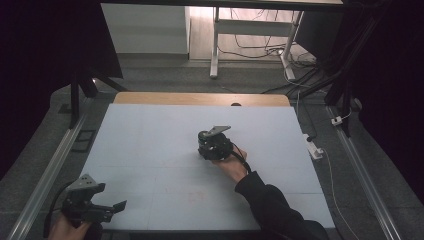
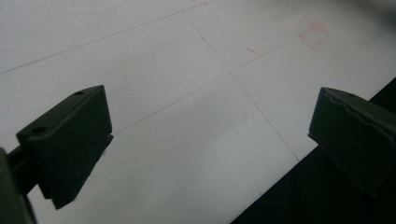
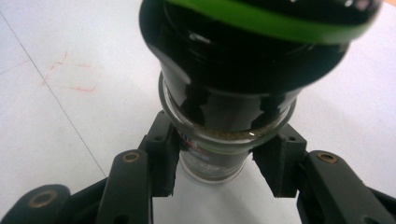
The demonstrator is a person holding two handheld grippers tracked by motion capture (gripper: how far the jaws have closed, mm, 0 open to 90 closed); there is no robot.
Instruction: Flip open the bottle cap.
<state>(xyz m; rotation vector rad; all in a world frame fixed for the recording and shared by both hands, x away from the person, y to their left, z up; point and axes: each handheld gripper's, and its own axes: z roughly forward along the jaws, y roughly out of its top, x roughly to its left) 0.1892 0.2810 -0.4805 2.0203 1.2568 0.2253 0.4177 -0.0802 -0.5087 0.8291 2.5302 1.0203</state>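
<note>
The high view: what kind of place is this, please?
Probably a lab or workshop set up for recording. A white table stands between metal rails, cables lie loose on the floor, and dark curtains hang at the sides.

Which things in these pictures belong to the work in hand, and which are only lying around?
In the work:
- glass jar with black grinder top and green ring, clamped at its neck
- right claw, shut on that jar
- pale blue table mat, where the jar is held

Only lying around:
- left claw, open, with nothing between its jaws, over the mat's near edge
- white power strip beside the mat
- cables on the floor
</note>
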